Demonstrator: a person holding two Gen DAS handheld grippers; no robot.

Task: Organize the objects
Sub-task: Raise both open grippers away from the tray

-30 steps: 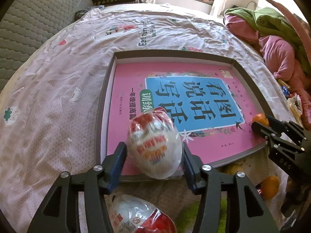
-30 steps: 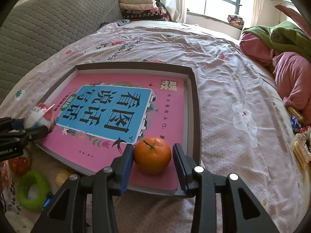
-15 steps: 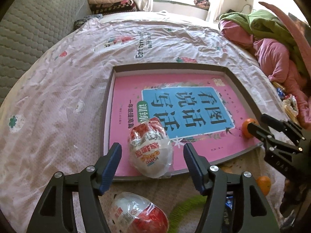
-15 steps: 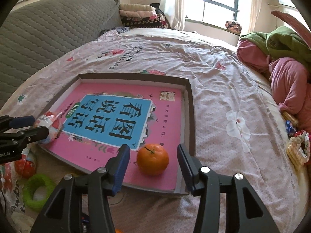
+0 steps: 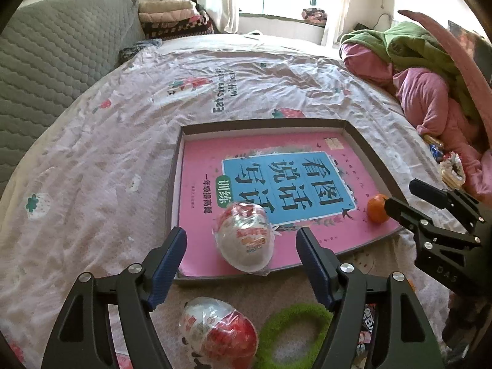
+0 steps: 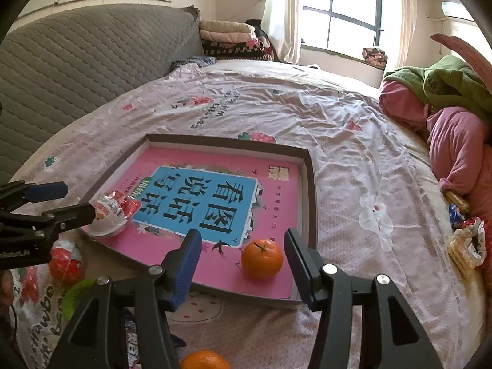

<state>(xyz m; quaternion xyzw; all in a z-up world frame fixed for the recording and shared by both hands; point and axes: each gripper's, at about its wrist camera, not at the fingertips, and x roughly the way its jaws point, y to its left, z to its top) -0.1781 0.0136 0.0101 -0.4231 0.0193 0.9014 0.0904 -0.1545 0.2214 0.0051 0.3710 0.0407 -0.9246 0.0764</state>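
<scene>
Left wrist view: my left gripper (image 5: 241, 246) has just been opening, fingers spread clear of the wrapped egg (image 5: 244, 241); my right gripper (image 6: 243, 253), likewise opening, brackets the orange (image 6: 262, 258) untouched in the tray (image 6: 310, 196).

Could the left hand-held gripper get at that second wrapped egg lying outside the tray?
Probably yes. The second wrapped egg lies uncovered on the bed just beneath the open left hand-held gripper, beside the green ring, outside the tray. Nothing blocks it.
</scene>
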